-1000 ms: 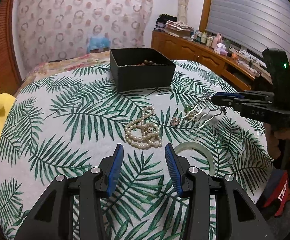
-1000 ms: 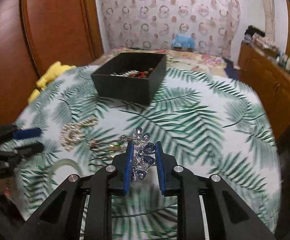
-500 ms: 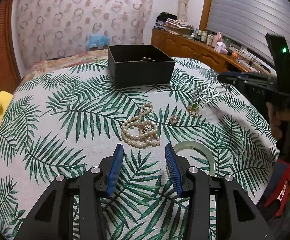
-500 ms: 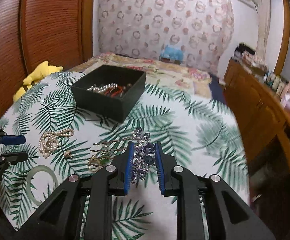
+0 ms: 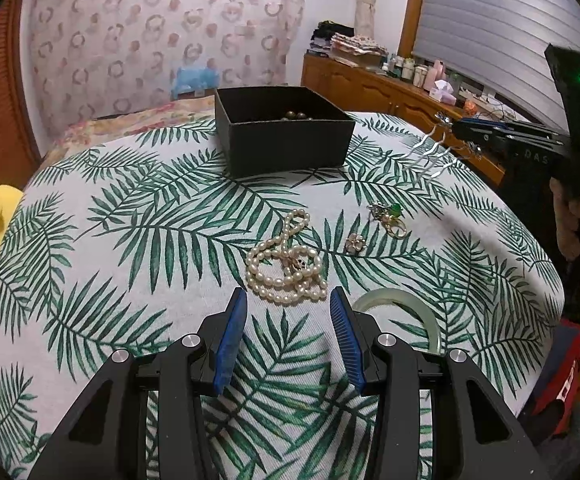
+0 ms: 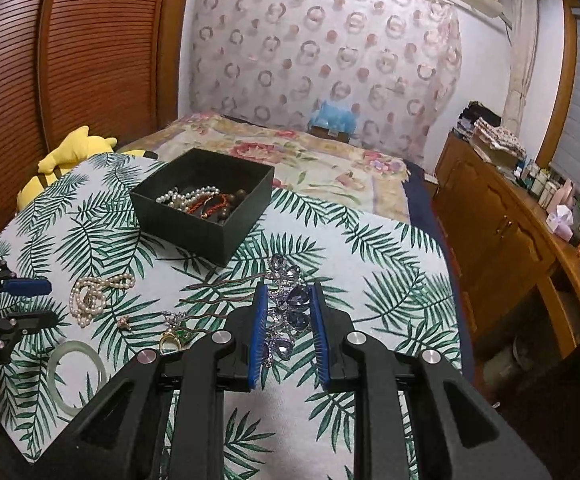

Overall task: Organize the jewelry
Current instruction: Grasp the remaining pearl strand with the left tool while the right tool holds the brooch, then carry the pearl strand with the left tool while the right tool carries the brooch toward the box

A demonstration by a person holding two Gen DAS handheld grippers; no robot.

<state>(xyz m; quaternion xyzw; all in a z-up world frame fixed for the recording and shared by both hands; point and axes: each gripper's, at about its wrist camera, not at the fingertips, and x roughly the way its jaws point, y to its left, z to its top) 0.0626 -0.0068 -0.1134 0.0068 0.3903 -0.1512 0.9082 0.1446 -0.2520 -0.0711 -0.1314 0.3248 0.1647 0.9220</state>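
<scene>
Jewelry scattered over a palm-leaf tablecloth, largest first. Black box near the far edge, open, holding pearls, red cord and dark beads. Left gripper low over the cloth, blue pads apart, nothing between them, pearl necklace just beyond the tips. Right gripper raised above the cloth, clamped on the jewelled head of a hair comb, prongs jutting left, clear of the cloth. Pale green bangle flat beside the left gripper's right finger. Gold ring with green stone and small floral earring between necklace and comb.
</scene>
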